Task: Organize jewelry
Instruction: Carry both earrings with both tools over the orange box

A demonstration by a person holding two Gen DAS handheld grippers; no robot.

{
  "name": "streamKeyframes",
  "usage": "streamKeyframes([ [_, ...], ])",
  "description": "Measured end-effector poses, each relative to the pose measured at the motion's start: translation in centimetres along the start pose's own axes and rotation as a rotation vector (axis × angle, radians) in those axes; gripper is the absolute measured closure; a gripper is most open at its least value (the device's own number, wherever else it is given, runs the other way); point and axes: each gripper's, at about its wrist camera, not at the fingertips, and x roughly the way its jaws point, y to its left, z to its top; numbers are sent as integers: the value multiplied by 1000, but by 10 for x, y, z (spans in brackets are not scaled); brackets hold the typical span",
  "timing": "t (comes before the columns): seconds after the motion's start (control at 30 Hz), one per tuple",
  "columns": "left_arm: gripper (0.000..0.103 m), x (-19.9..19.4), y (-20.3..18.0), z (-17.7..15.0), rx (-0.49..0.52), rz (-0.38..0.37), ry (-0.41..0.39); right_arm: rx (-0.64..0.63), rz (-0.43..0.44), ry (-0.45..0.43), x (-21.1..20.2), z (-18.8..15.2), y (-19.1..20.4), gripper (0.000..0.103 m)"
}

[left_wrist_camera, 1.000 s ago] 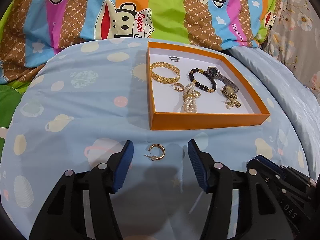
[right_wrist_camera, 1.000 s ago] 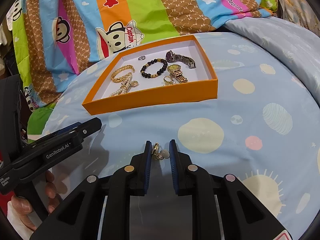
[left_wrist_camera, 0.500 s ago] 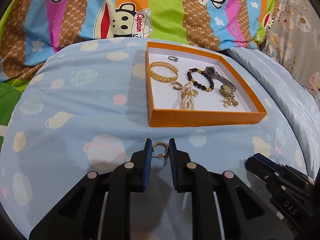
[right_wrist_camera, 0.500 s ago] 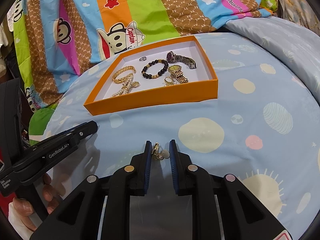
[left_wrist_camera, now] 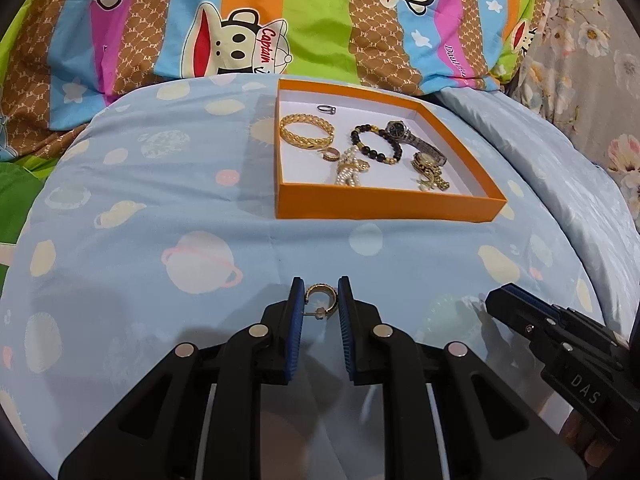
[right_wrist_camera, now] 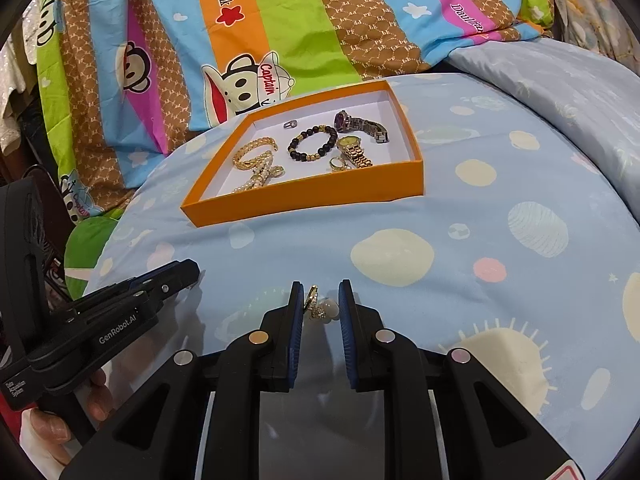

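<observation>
Since 1 second ago: left gripper [left_wrist_camera: 319, 300] gone from wide open around the gold hoop earring [left_wrist_camera: 320, 299] to clamped on it, blue pads [left_wrist_camera: 296, 320] touching both sides; earring now at lower centre of the left wrist view, over the pale blue planet-print sheet [left_wrist_camera: 160, 208]. Orange tray [left_wrist_camera: 384, 208] a little farther up the frame than before. Right gripper [right_wrist_camera: 319, 304] unchanged, closed on a small gold and pearl earring [right_wrist_camera: 318, 306] at lower centre of its own view.

Around, largest to smallest: striped cartoon-monkey quilt [left_wrist_camera: 280, 20] across the top; floral fabric [left_wrist_camera: 592, 40] at upper right. Tray right of centre, holding a gold braided bangle [left_wrist_camera: 306, 132], black bead bracelet [left_wrist_camera: 374, 144], dark-faced watch [left_wrist_camera: 404, 136], gold watch [left_wrist_camera: 428, 168], pearl strand [left_wrist_camera: 348, 170], small ring [left_wrist_camera: 327, 109].

Between gripped hoop and tray: bare sheet only. Right gripper's black body at lower right of the left view; in the right wrist view, left gripper's body and fingers of a hand [right_wrist_camera: 48, 428] at lower left.
</observation>
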Motion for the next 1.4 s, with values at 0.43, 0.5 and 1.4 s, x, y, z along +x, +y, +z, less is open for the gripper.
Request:
streamKeyframes([
  [0.43,87,-27,-8,21,-6,-20,-65,-8,5,-71,-20,22,-7,86],
  [0.5,87,-29,-6,29,-8,-18,-81,-9,4,-81,-20,28,-8,86],
  [1.4,87,28,-7,174,73,11,-210,-51,10,-136,64,179,-15,86],
])
